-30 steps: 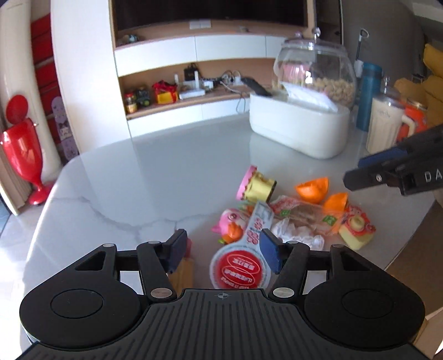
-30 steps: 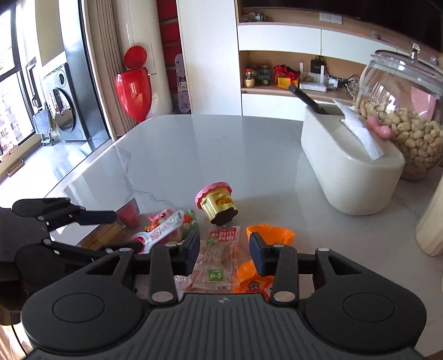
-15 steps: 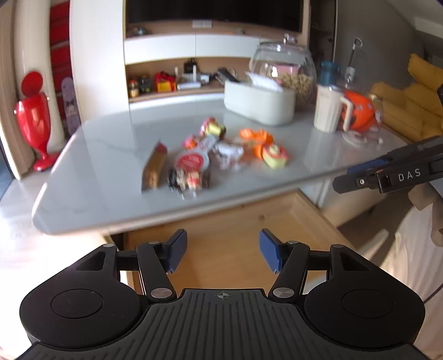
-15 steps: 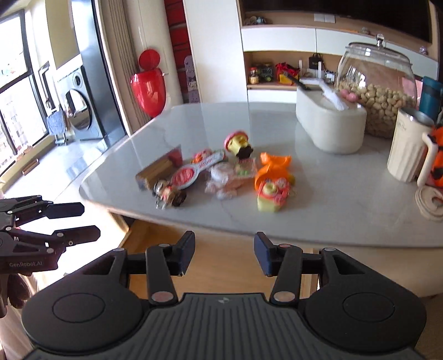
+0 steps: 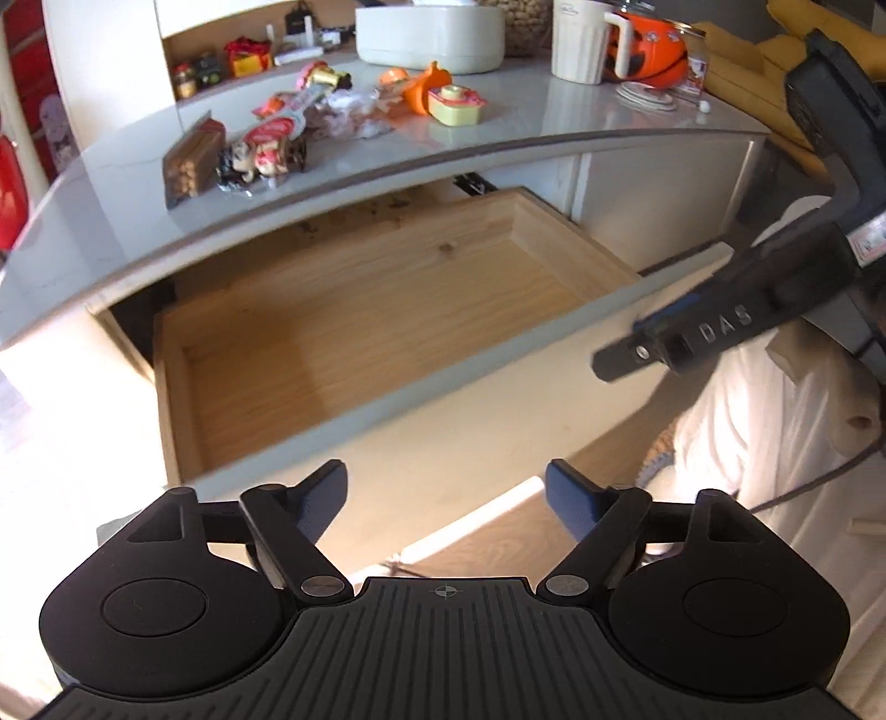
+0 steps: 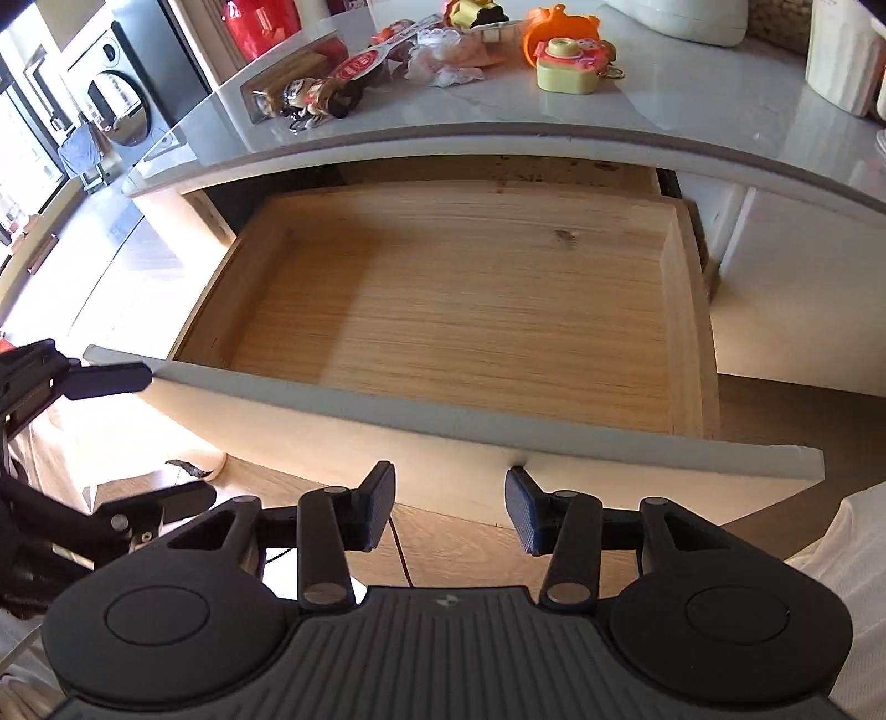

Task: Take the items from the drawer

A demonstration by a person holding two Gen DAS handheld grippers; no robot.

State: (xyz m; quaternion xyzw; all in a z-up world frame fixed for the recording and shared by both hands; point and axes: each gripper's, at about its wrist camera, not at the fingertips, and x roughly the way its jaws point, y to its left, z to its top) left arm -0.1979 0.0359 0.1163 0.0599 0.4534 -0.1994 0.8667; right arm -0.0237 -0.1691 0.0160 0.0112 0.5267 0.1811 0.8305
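Nearest the viewer, the left gripper (image 5: 446, 493) is held with its jaws spread wide and nothing between them, just in front of the drawer (image 6: 443, 310). The right gripper (image 6: 449, 507) is likewise spread and empty, poised just before the drawer's grey front panel (image 6: 498, 426), towards its right end.

The drawer is pulled fully out from under the counter (image 6: 498, 133). Its bare wooden floor is seen lit from one side, and no item is seen inside it.

Beyond the drawer, on the counter, the items are gathered in a loose cluster: a brown snack box (image 5: 191, 158), a small figure toy (image 6: 302, 102), a red-labelled packet (image 6: 360, 66), a yellow toy camera (image 6: 567, 69) and an orange piece (image 6: 559, 27). Behind these, a white container (image 5: 429, 33) and a white jug (image 5: 581, 39) are placed.

The removal is judged complete. If the drawer is to be shut, an even push on the middle of the front panel is advised, so that the runners are not skewed.
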